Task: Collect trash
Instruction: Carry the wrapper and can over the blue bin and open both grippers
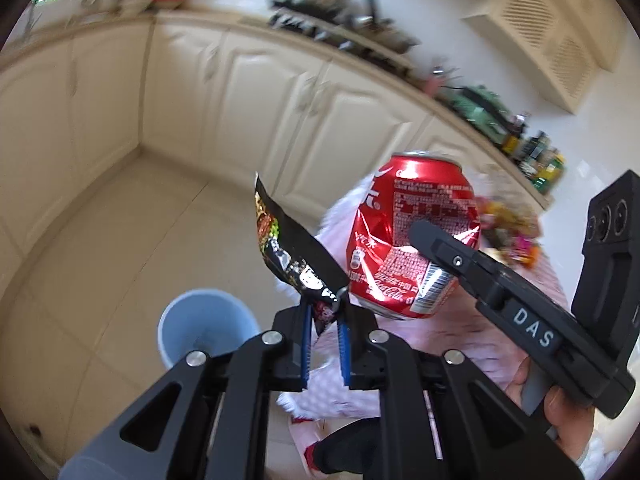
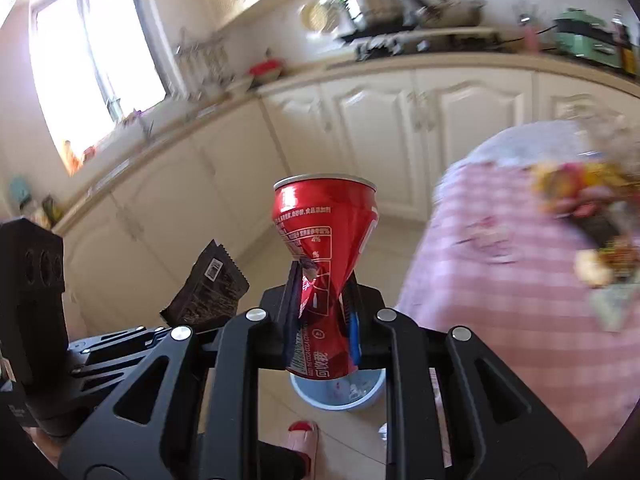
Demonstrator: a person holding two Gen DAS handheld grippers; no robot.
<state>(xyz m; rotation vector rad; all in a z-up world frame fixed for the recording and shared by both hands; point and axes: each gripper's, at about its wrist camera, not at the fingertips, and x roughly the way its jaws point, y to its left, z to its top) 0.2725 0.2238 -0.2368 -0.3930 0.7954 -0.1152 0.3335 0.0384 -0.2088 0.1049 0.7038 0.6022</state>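
- The left claw is clamped on a corner of a black snack wrapper, which sticks up toward the centre of the left wrist frame.
- The right claw is squeezed onto the crumpled waist of a red soda can; the can's long axis runs up the frame, rim uppermost.
- The blue bin stands on the tiled floor, lower left of centre in the left view, open mouth facing up.
- In the right view the blue bin shows directly under the can's lower end, low in the centre of the frame.
- Judgement: the can looks closer to being lined up over the bin; the wrapper sits to the right of the bin mouth in its frame, so that hand likely needs to shift across before letting go.
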